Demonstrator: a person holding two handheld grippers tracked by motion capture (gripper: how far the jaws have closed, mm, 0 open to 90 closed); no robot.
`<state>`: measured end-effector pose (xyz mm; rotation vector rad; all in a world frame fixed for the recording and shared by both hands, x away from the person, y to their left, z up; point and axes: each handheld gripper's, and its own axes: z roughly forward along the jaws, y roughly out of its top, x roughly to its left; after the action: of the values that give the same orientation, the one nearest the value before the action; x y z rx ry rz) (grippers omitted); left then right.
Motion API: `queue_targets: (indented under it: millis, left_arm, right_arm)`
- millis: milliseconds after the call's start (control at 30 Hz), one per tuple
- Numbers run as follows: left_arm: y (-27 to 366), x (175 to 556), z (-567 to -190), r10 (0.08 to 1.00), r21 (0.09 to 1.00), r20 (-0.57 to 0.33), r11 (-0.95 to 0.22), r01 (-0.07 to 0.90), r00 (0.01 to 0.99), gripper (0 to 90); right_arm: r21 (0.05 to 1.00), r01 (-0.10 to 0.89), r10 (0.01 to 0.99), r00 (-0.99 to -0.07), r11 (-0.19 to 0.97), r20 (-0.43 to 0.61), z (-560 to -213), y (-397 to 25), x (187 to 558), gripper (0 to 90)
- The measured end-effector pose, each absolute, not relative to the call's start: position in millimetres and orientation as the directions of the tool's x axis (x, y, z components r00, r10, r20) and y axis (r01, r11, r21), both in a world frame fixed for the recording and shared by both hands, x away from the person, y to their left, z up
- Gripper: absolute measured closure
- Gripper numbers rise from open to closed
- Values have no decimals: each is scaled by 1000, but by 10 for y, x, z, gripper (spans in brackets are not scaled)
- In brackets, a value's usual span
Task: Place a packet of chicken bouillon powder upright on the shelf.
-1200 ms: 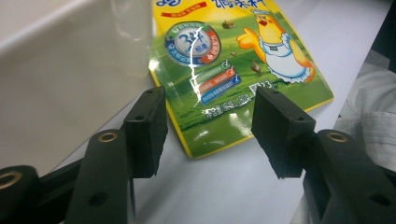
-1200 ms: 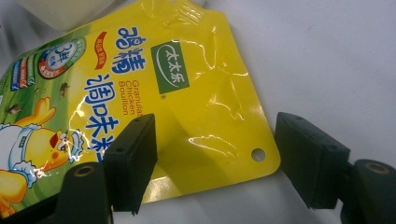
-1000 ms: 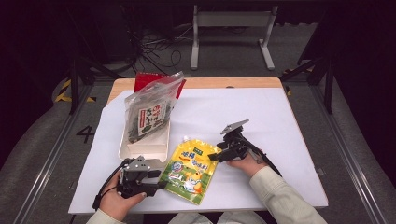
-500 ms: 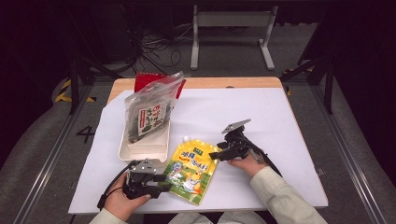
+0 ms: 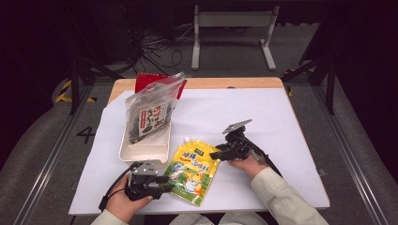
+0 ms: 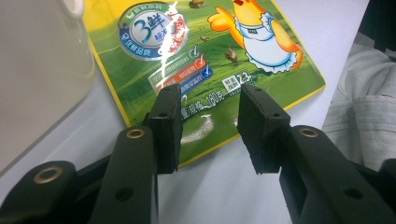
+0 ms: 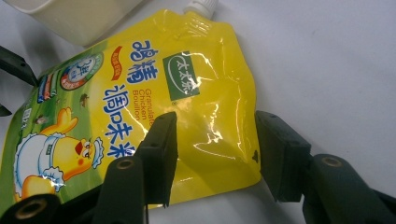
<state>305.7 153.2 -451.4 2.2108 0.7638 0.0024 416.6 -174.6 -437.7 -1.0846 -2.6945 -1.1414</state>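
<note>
Straddling pouch (image 5: 191, 168) edges, fingers (image 6: 166, 123) apart; contact seemingly unclear.

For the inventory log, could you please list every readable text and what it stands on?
"Granulated Chicken Bouillon", partly behind a jaw: yellow pouch.
"3鲜" in a round badge: same pouch.
"鸡精 调味料": same pouch.
"4": floor mark left of the table.
Seaweed bag label: too blurred to read.
</note>
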Motion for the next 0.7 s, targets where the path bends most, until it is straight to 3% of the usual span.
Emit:
queue_targets:
  millis: [300,633,700]
  left_arm:
    - [1526,3063,-4521,521,683,-231,-514,518,822,617]
    - [1517,3064,-4520,517,685,-226,-519,512,826,615]
    - [1517,3065,-4520,515,684,-221,-523,508,828,615]
  right_arm:
    - [595,636,608,-739,491,288,-4441,-1722,4195,550]
    - [575,656,638,-718,489,276,-4427,-1720,4204,741]
    - [571,657,653,-712,492,257,-4438,-1711,4206,815]
